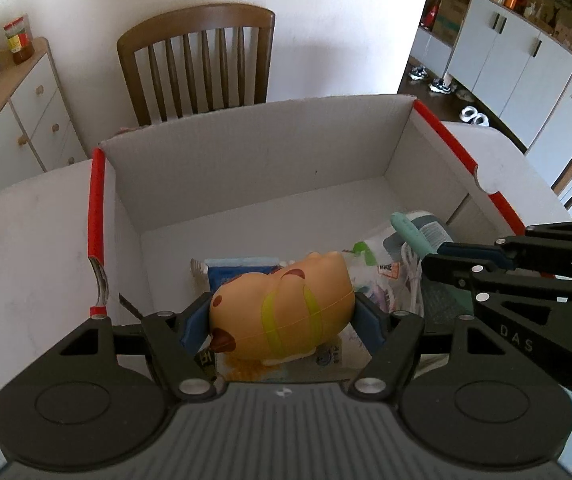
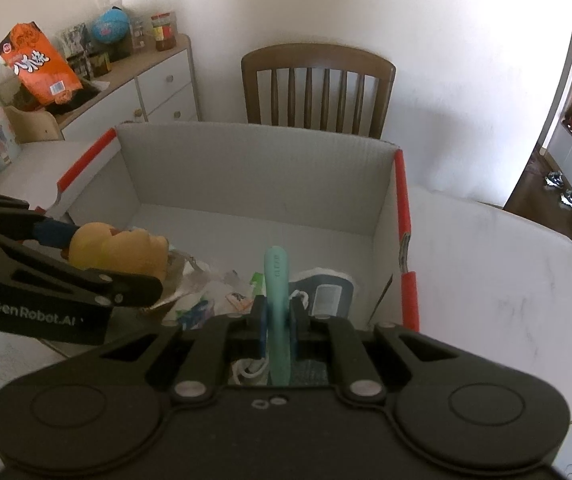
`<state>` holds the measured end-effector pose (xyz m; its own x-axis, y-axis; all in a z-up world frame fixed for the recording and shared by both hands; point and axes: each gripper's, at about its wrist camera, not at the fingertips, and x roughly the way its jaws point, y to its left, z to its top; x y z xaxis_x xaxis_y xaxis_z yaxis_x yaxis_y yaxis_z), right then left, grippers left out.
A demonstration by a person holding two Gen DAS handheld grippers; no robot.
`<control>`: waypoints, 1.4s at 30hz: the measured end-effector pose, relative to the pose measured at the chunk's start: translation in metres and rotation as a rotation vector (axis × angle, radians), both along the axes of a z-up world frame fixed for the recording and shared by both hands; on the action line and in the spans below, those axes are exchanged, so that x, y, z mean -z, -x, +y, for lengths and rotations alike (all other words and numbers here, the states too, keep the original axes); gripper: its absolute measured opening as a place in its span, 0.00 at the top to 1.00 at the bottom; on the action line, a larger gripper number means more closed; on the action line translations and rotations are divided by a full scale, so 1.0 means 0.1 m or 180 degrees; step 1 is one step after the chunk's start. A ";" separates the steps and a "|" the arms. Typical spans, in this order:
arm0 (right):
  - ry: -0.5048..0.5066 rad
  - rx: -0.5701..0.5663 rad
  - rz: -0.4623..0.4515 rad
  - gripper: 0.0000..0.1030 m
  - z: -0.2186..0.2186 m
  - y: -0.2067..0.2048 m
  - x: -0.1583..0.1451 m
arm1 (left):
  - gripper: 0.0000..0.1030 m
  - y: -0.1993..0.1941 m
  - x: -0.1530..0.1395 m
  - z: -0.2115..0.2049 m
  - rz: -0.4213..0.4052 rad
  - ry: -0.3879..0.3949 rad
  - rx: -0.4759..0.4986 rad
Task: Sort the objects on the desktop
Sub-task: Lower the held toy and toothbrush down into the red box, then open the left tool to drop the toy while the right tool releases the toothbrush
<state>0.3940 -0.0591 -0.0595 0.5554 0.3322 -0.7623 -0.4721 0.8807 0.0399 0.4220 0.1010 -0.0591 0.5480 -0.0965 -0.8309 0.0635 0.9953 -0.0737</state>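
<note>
Black hand-held gripper [image 1: 282, 316], blue pads [image 1: 194, 322]

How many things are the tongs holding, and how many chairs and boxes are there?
Orange toys held in the left tongs: 1, the orange toy
Mint-green sticks held in the right tongs: 1, the mint-green stick
Cardboard boxes: 1, the box
Wooden chairs behind the box: 1, the chair
Total: 4
</note>
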 end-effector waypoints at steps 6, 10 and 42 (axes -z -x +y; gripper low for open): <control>0.0033 0.0007 0.0052 0.91 0.00 0.00 0.05 | 0.29 -0.02 0.03 -0.03 0.0046 -0.0017 0.0014; 0.0051 0.0017 0.0091 0.90 0.00 0.00 0.08 | 0.29 -0.02 0.06 -0.04 0.0064 -0.0020 0.0032; -0.0113 -0.0039 0.0197 0.62 -0.11 0.11 -0.08 | 0.20 0.16 -0.11 -0.07 -0.0050 -0.0100 -0.0017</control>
